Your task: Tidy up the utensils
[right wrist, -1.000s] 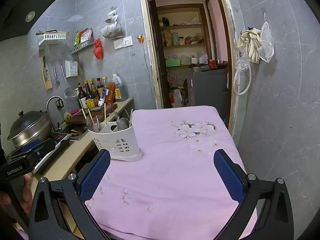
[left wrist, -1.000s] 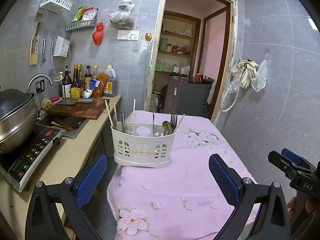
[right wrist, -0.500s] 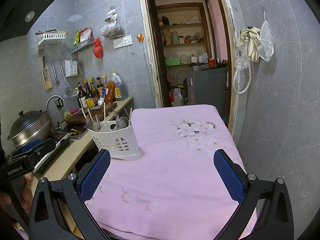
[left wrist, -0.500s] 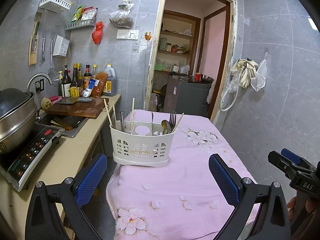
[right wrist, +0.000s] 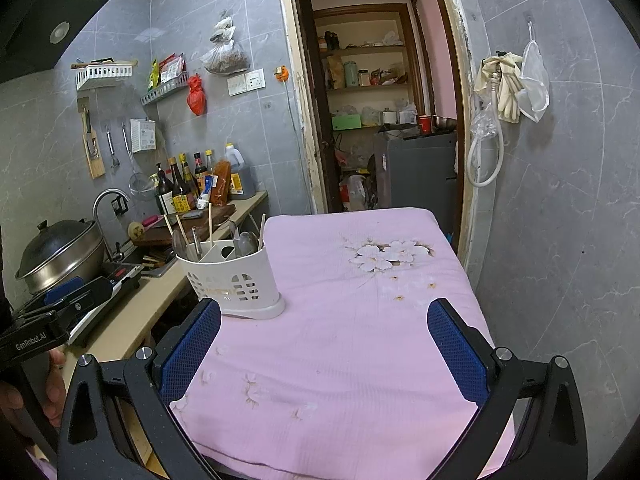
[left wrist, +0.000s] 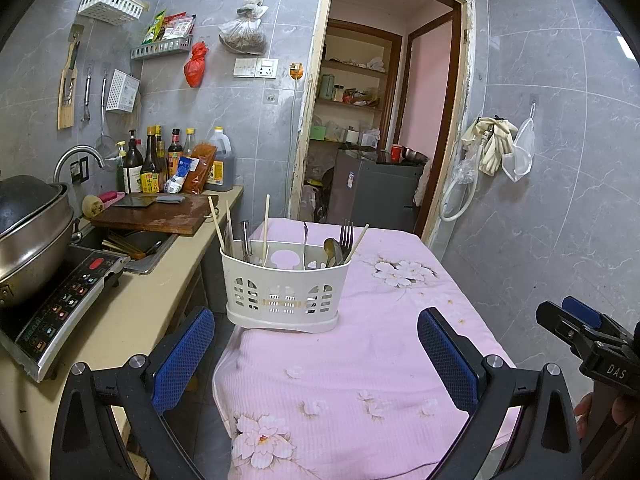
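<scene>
Both tongs, the left tongs [left wrist: 316, 354] reading "GenRobot.AI" and the right tongs [right wrist: 324, 344] "DAS", gape empty over the pink-clothed table [left wrist: 360, 360], whose left edge carries one white utensil caddy [left wrist: 286, 286] holding four chopsticks [left wrist: 266, 220], one fork [left wrist: 346, 236] and spoons [left wrist: 333, 250]

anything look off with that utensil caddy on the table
Yes: the white utensil caddy sits at the very edge of the pink-covered table, its base slightly overhanging the corner beside the counter. Utensils inside lean mixed across compartments.
</scene>
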